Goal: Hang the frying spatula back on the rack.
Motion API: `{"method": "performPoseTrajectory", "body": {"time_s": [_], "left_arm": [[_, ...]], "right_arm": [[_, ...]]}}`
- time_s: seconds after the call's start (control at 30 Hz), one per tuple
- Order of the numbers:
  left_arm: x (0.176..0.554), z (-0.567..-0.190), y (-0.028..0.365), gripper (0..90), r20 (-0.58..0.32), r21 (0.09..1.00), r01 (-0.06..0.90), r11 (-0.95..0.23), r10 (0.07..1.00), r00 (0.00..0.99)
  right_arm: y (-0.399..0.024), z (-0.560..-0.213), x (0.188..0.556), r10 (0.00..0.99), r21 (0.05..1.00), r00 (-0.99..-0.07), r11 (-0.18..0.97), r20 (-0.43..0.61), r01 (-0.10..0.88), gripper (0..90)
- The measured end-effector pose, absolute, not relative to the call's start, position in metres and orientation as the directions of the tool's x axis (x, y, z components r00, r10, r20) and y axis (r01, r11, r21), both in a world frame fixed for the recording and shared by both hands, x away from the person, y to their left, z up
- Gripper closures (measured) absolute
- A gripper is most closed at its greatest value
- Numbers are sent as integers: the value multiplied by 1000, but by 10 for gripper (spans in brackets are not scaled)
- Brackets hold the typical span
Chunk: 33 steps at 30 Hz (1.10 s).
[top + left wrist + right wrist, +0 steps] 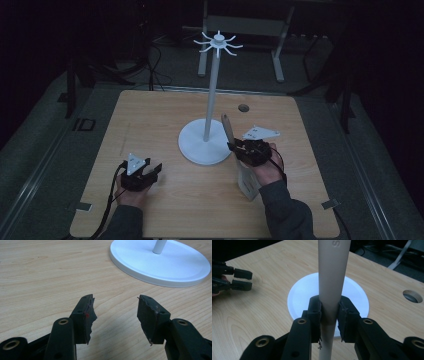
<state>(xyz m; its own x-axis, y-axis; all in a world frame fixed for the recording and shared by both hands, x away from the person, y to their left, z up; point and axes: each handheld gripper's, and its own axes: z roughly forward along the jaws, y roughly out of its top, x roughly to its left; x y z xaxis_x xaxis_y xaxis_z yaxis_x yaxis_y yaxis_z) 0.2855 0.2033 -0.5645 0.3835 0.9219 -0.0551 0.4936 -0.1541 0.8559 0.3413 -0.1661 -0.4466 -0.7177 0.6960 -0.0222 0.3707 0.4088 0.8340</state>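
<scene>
Spatula (pixel 235 150), clamped at its handle by the right gripper (pixel 239 148), stands upright; stand (pixel 205 145) at nine o'clock; left gripper (pixel 115 315) gapes empty.

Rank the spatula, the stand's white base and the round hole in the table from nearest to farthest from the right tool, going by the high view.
1. The spatula: clamped in the right tool, its handle sticking up past the jaws.
2. The stand's white base: just left of that tool on the table.
3. The round hole: farther back, near the table's far edge.
</scene>
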Motion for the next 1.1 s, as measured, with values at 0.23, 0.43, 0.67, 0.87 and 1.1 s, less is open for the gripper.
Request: {"method": "performPoseTrajectory", "body": {"time_s": [0.23, 0.43, 0.67, 0.87, 1.1], "left_arm": [[286, -565, 203, 475, -56, 855, 496, -155, 922, 383], [286, -565, 203, 475, -55, 855, 496, -155, 922, 383], [286, -565, 203, 475, -54, 855, 495, -155, 922, 383], [286, -565, 203, 475, -54, 855, 495, -156, 922, 383], [286, -565, 203, 475, -54, 855, 495, -155, 922, 383]], "right_arm": [[-166, -441, 340, 689, 851, -725, 392, -21, 348, 740], [-166, -439, 340, 688, 865, -725, 374, -18, 334, 740], [-168, -435, 341, 691, 881, -722, 344, -4, 324, 740], [-170, -432, 342, 697, 891, -717, 314, 17, 327, 741], [-169, -427, 342, 699, 903, -715, 292, 23, 315, 741]]}}
